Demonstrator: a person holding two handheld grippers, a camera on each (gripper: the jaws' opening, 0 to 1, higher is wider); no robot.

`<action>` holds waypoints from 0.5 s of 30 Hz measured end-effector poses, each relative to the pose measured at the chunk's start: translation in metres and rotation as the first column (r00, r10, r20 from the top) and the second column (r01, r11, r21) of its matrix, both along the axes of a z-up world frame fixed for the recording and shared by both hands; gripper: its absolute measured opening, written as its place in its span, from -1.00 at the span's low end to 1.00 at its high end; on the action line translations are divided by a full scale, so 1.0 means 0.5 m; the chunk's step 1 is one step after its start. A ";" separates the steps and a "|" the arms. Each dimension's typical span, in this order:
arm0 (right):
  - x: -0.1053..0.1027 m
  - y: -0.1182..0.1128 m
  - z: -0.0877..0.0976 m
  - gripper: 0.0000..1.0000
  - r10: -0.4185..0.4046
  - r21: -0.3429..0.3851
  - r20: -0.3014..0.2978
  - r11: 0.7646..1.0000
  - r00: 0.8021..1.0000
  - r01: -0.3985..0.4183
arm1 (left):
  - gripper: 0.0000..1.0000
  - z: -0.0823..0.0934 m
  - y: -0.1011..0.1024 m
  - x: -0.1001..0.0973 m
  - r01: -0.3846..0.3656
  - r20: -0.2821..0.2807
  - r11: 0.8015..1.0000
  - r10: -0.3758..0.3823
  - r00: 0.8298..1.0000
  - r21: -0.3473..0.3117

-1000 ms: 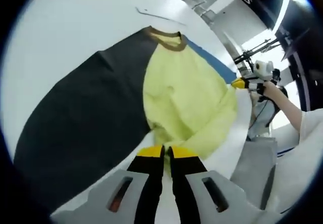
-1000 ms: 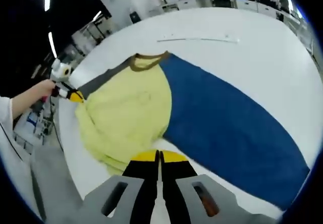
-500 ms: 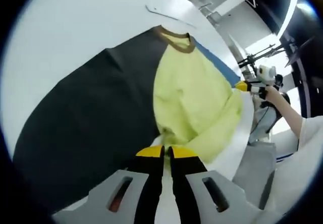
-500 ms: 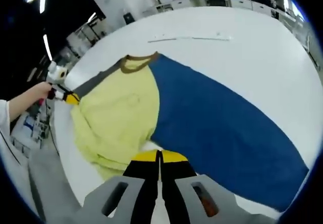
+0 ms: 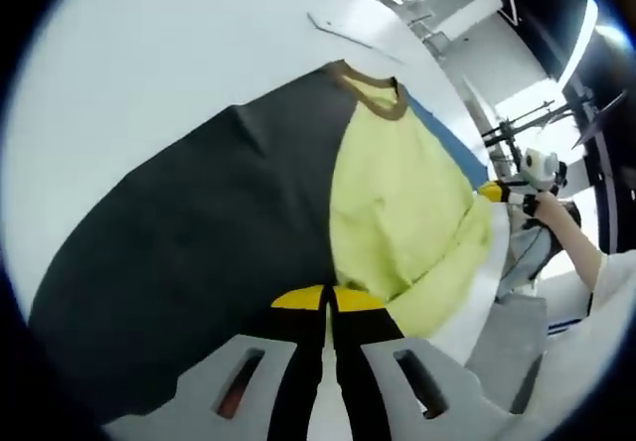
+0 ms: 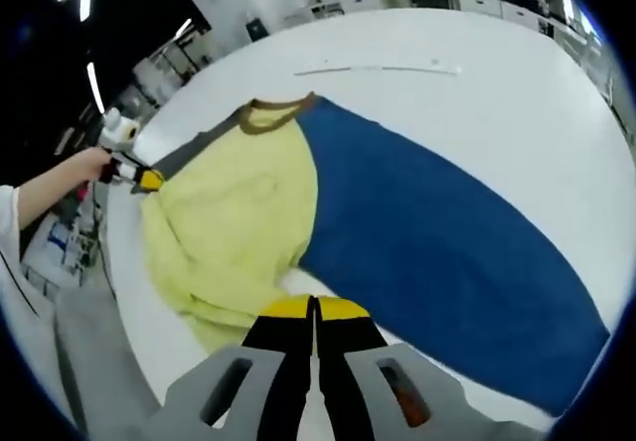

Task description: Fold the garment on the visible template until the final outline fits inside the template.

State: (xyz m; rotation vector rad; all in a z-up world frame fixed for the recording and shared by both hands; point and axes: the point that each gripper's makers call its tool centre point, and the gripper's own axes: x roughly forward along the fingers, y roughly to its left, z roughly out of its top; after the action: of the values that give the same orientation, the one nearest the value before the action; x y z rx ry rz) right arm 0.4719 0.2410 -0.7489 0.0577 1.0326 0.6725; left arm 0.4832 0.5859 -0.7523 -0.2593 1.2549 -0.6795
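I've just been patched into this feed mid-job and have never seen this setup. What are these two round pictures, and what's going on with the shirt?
No robot arm here: a person holds a two-jaw gripper in each hand, with a fisheye camera on each. In the left gripper view, the left gripper is shut on the hem of the yellow T-shirt with a brown collar, one black sleeve and one blue sleeve. In the right gripper view, the right gripper is shut on the same hem. The shirt lies on a white table. A person's hand shows at the left.
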 end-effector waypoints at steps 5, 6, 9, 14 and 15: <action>-0.008 0.001 0.006 -0.98 -0.003 -0.001 0.003 1.000 1.000 0.003 | -1.00 0.001 -0.004 -0.007 0.011 0.004 1.000 -0.011 1.000 0.000; -0.010 0.001 0.008 -0.98 -0.001 -0.003 0.006 1.000 1.000 0.001 | -1.00 0.002 -0.005 -0.012 0.013 0.006 1.000 -0.013 1.000 0.002; -0.008 0.002 0.019 -0.98 0.036 -0.022 0.070 0.999 0.997 -0.035 | -1.00 0.012 -0.005 -0.021 0.019 0.033 1.000 -0.019 0.999 0.004; -0.013 -0.012 0.030 -0.98 0.089 -0.124 0.144 0.990 0.986 -0.071 | -0.95 0.032 -0.002 -0.024 0.007 0.084 1.000 -0.007 0.996 0.002; -0.017 -0.008 0.035 -0.98 0.103 -0.120 0.152 0.989 0.983 -0.085 | -0.92 0.039 0.000 -0.024 0.004 0.104 1.000 -0.005 0.995 0.006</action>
State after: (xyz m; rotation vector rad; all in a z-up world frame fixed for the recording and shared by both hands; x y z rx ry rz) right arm 0.4634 0.2368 -0.7315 -0.1424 0.9225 0.6923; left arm 0.4710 0.5858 -0.7330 -0.2136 1.1582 -0.6850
